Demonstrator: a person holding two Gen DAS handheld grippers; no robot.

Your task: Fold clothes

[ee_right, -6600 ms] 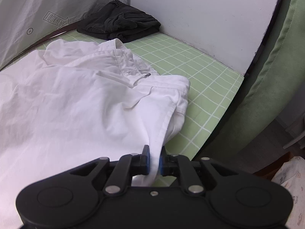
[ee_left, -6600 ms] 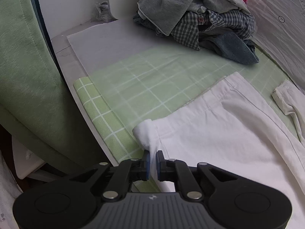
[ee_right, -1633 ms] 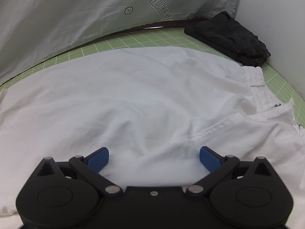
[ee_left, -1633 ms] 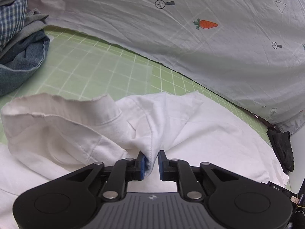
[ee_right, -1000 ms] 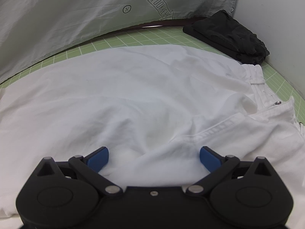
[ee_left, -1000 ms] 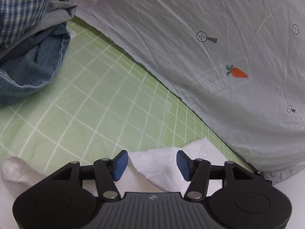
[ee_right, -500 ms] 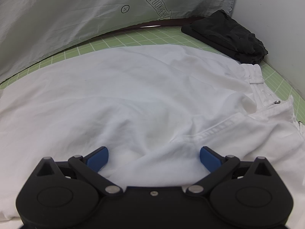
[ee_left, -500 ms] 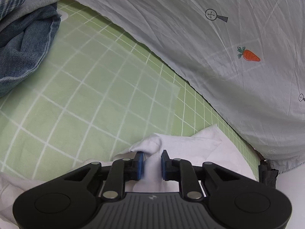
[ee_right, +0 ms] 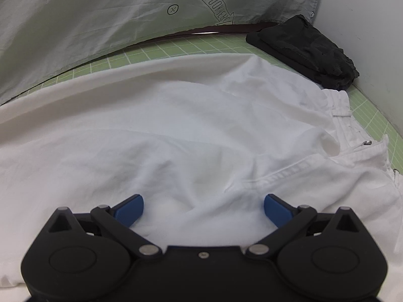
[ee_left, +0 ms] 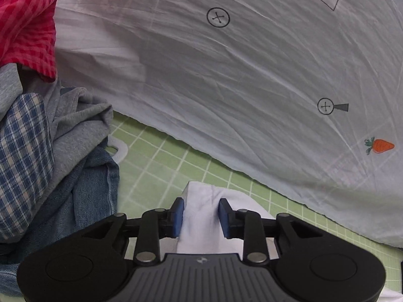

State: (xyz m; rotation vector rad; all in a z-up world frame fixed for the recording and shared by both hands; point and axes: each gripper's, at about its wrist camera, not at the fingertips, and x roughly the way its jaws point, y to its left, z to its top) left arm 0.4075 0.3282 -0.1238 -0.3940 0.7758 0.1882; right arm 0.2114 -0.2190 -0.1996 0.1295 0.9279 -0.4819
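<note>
Left hand-held gripper (ee_left: 201, 214) clamps a bunched fold of the white garment (ee_left: 201, 209). Right hand-held gripper (ee_right: 203, 207) is released, jaws spread wide above the white garment (ee_right: 176, 130) lying ahead on the desk (ee_right: 151, 50).

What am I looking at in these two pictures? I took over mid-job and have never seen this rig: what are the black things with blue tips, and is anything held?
No robot arm here: a person holds a two-finger gripper in each hand, and each gripper carries a fisheye camera looking forward along its fingers. The black shape low in each picture is the gripper itself.

Left wrist view: the left gripper has a fold of the white garment between its blue pads; whether it is clamped is unclear. Beside it lies a pile of clothes.

Right wrist view: the right gripper is wide open over the same white garment, holding nothing. A dark folded garment lies at the far corner.

Everything rests on a green checked mat, with a printed grey sheet behind.
</note>
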